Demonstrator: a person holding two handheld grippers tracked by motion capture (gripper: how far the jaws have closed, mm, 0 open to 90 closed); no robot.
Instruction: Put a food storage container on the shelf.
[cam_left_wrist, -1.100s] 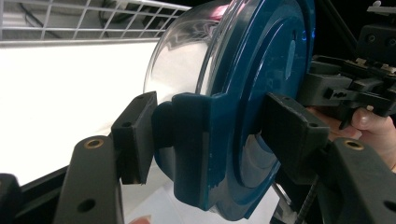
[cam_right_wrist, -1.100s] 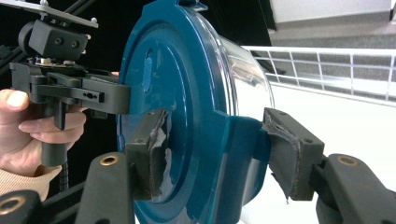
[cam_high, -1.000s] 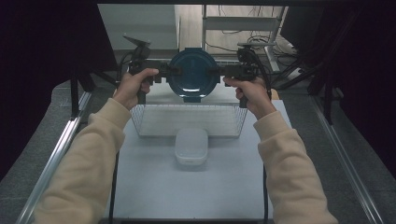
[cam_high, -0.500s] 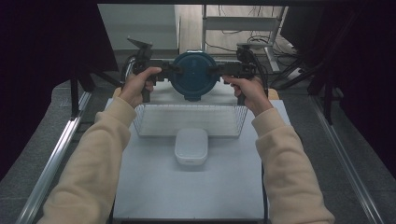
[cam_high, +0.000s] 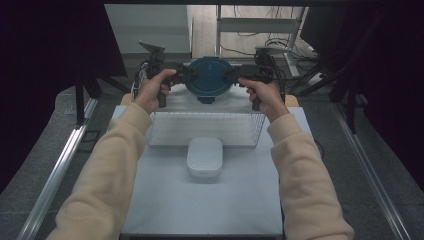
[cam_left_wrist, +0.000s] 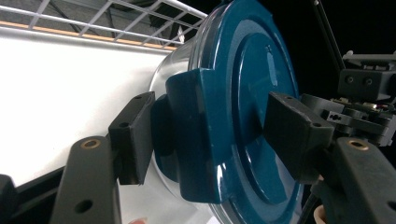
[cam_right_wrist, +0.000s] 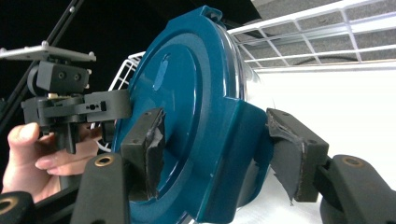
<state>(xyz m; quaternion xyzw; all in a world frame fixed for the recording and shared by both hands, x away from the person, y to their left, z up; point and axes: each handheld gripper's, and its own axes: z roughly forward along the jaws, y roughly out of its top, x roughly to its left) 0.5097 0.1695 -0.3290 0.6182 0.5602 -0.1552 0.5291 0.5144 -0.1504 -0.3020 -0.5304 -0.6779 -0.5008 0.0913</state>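
Note:
A round clear container with a teal clip-on lid (cam_high: 210, 80) hangs in the air over the far side of the wire basket (cam_high: 200, 114), tilted so the lid faces me. My left gripper (cam_high: 187, 75) is shut on the lid's left clip tab, one pad on the lid's face and one behind the tab (cam_left_wrist: 212, 135). My right gripper (cam_high: 232, 75) grips the opposite tab the same way (cam_right_wrist: 217, 149). In the left gripper view the lid (cam_left_wrist: 247, 93) stands close up, and the right gripper view shows it (cam_right_wrist: 187, 102) with my left hand behind.
A white wire basket stands on the white table (cam_high: 200, 205), its mesh rim also in the gripper views (cam_left_wrist: 116, 18) (cam_right_wrist: 317, 32). A white lidded box (cam_high: 205, 156) lies just in front of the basket. Dark stands and cables flank the table.
Both grippers and the container between them have sunk a little toward the basket. The grip on both tabs is unchanged.

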